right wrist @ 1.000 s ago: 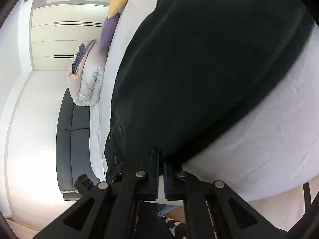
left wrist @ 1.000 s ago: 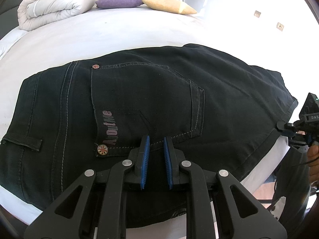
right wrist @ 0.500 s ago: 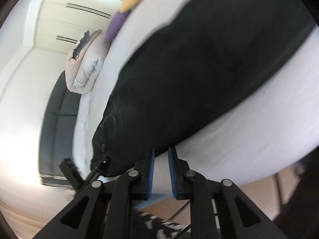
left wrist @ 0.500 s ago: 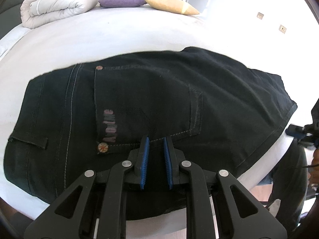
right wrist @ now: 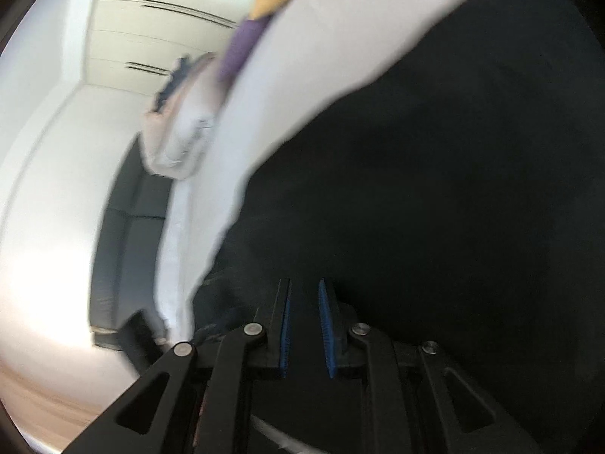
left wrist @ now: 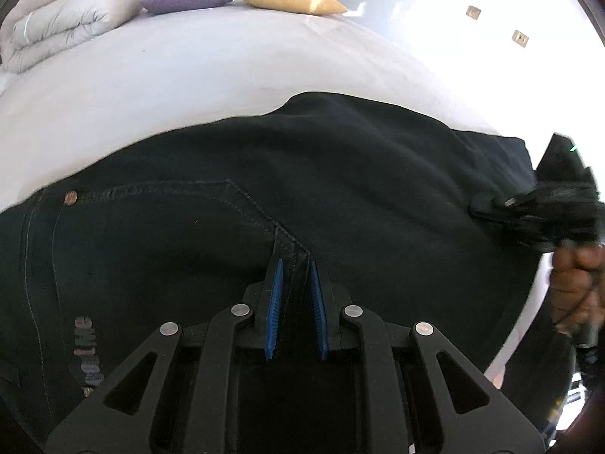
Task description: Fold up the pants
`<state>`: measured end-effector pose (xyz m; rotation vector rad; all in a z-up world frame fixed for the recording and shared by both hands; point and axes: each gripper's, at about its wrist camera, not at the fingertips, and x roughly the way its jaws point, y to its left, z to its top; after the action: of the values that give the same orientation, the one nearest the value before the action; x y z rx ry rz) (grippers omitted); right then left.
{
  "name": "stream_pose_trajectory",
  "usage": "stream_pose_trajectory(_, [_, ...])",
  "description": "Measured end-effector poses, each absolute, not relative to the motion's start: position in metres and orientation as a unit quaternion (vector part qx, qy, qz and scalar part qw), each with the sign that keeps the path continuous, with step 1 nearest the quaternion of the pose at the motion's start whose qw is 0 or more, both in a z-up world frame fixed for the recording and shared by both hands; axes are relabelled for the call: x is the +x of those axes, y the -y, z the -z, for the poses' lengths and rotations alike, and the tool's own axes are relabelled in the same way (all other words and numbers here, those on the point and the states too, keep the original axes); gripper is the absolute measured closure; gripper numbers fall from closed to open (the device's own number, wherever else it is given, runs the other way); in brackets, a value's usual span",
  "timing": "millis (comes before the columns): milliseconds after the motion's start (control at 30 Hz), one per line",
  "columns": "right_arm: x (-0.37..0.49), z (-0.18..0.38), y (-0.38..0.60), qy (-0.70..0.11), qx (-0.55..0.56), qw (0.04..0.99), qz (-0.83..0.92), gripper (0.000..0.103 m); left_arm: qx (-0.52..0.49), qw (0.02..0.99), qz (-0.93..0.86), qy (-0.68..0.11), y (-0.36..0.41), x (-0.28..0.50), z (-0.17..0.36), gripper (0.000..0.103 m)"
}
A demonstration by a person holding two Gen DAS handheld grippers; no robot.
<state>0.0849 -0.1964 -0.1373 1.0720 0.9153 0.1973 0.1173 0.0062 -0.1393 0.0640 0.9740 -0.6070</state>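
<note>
— Pants (left wrist: pixel 378 174) first: where do they lie?
— Spread flat on the white bed (left wrist: pixel 227 75), dark denim with the back pocket up, reaching to the near edge of the mattress.
— And the left gripper (left wrist: pixel 295 265)?
— Down on the cloth at the pocket corner (left wrist: pixel 291 242). Its blue pads are nearly together, and a raised ridge of the seam is pinched between them.
— The right gripper (right wrist: pixel 304 283)?
— At the far end of the pants, held in a hand (left wrist: pixel 574 276), near where the cloth meets the bed's edge. Its own view is blurred. The pads show a narrow gap, with black fabric filling the space beyond. I cannot tell whether any cloth is nipped.
</note>
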Motion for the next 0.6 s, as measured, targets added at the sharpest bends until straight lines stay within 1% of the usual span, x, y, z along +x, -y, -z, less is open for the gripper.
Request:
stream_pose_trajectory(33, [0.081, 0.141, 0.208, -0.403, 0.504, 0.758, -0.089, 0.103, 0.025, 0.84, 0.285, -0.462, -0.012, 0.118, 0.14, 0.085])
stream_pose_trajectory(200, [0.043, 0.133, 0.281, -0.333, 0.51, 0.792, 0.029, 0.103, -0.006, 0.834, 0.289, -0.47, -0.036, 0.118, 0.143, 0.085])
stream_pose_trajectory(267, [0.022, 0.132, 0.312, -0.3, 0.532, 0.788, 0.082, 0.103, 0.012, 0.842, 0.27, -0.466, -0.037, 0.117, 0.132, 0.085])
stream_pose_trajectory(367, [-0.005, 0.111, 0.336, -0.267, 0.531, 0.785, 0.175, 0.103, 0.026, 0.854, 0.275, -0.44, -0.035, 0.118, 0.107, 0.085])
stream_pose_trajectory(433, [0.0, 0.099, 0.325, -0.266, 0.526, 0.793, 0.154, 0.098, 0.031, 0.855, 0.292, -0.428, -0.021, 0.126, 0.094, 0.085])
stream_pose_trajectory(500, [0.028, 0.094, 0.284, -0.291, 0.516, 0.803, 0.067, 0.098, 0.039, 0.844, 0.318, -0.431, 0.003, 0.136, 0.093, 0.085])
stream_pose_trajectory(600, [0.079, 0.097, 0.208, -0.34, 0.503, 0.793, -0.053, 0.098, 0.056, 0.82, 0.365, -0.437, 0.052, 0.154, 0.102, 0.085])
